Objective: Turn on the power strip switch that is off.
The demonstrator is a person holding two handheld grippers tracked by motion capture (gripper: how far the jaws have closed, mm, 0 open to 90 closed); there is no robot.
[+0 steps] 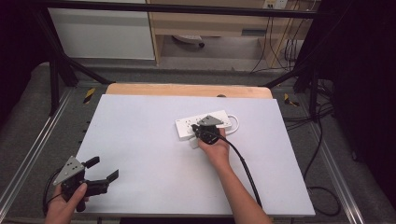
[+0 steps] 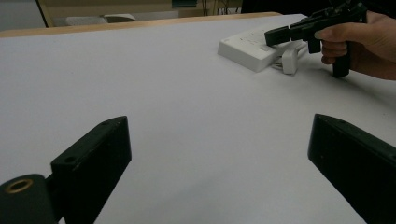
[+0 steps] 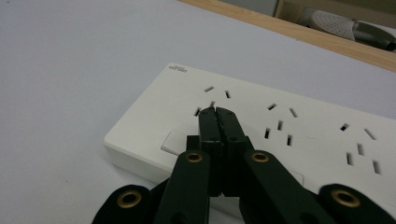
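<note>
I held the right tongs (image 1: 201, 132) clenched, jaws pressed together with nothing between them, their tips poised over the near end of the white power strip (image 1: 203, 124). In the right gripper view, the closed tips (image 3: 218, 113) sat just above the strip's top face (image 3: 299, 135), beside the first group of socket slots; I could not tell whether they touched the surface. A flat rocker switch (image 3: 172, 141) lay at the strip's end, just left of the jaws. The power strip rested on the white desk (image 1: 154, 140), right of centre and toward the far edge, with its white cable (image 1: 235, 125) looped at its right end. A white plug (image 2: 289, 60) lay against the strip's near side. I kept the left tongs (image 1: 103, 171) released, jaws spread wide above bare desk at the near left corner, well apart from the strip.
</note>
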